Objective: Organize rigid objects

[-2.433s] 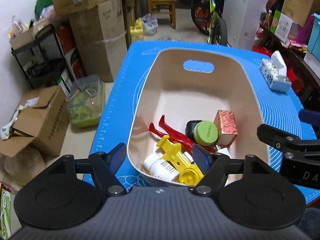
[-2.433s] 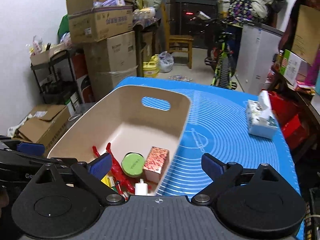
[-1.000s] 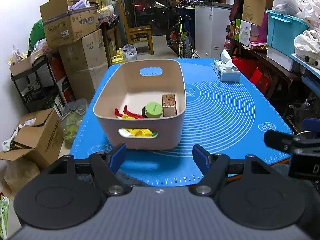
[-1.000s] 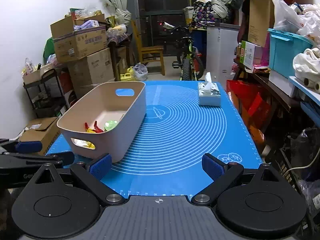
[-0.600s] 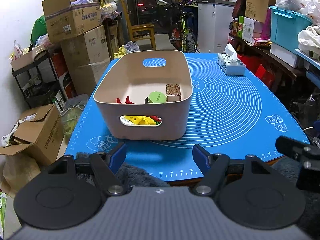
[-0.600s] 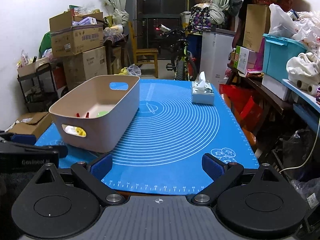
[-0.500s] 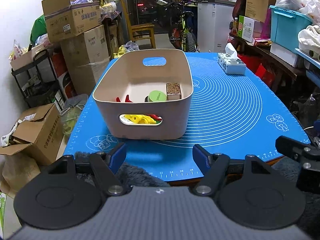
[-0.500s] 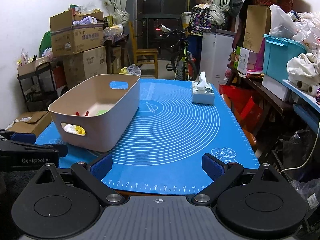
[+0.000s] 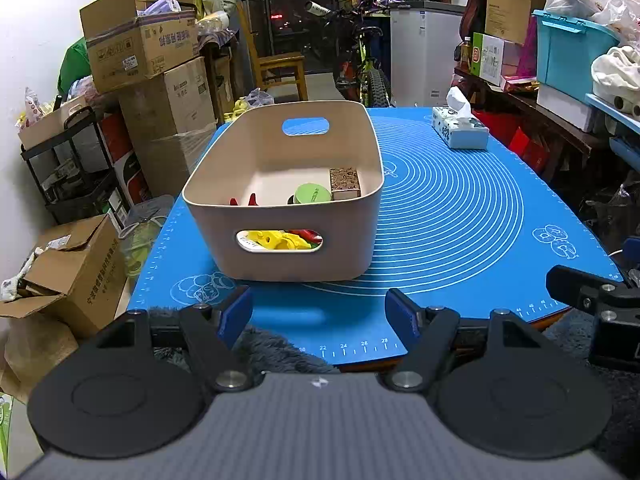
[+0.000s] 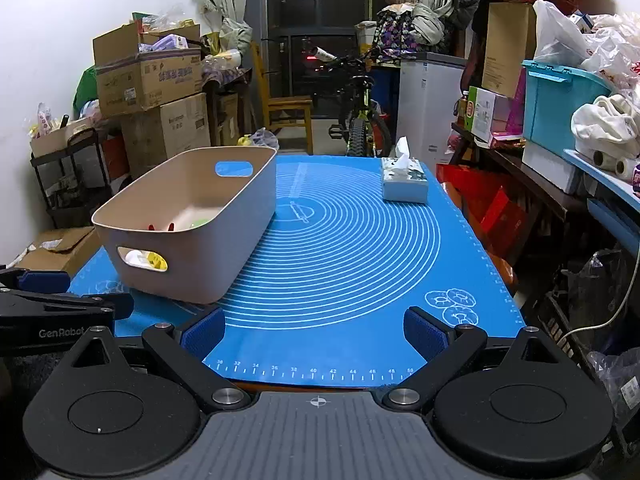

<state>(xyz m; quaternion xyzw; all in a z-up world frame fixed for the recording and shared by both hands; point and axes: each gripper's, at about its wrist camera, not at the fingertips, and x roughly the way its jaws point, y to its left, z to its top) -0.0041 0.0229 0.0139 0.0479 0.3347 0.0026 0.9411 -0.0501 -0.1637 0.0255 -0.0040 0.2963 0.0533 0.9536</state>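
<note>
A beige bin [image 9: 352,216] stands on the left part of the blue mat [image 9: 460,208]; it also shows in the right wrist view [image 10: 224,240]. Inside it lie a green-lidded jar [image 9: 313,193], a speckled brown box [image 9: 345,182], red pieces [image 9: 252,200] and a yellow piece [image 9: 276,240] seen through the handle slot. My left gripper [image 9: 318,314] is open and empty, held back at the mat's near edge in front of the bin. My right gripper [image 10: 314,332] is open and empty at the near edge, right of the bin.
A tissue box [image 9: 460,132] sits at the mat's far right, also in the right wrist view [image 10: 404,184]. Cardboard boxes [image 9: 140,52] and a black rack [image 9: 68,168] stand left of the table. A bicycle [image 10: 360,120], a chair and shelves with a blue tub [image 10: 560,100] lie behind and right.
Both grippers have pulled back from over the bin to the mat's near edge. In the last half second they have barely moved. Both stay open.
</note>
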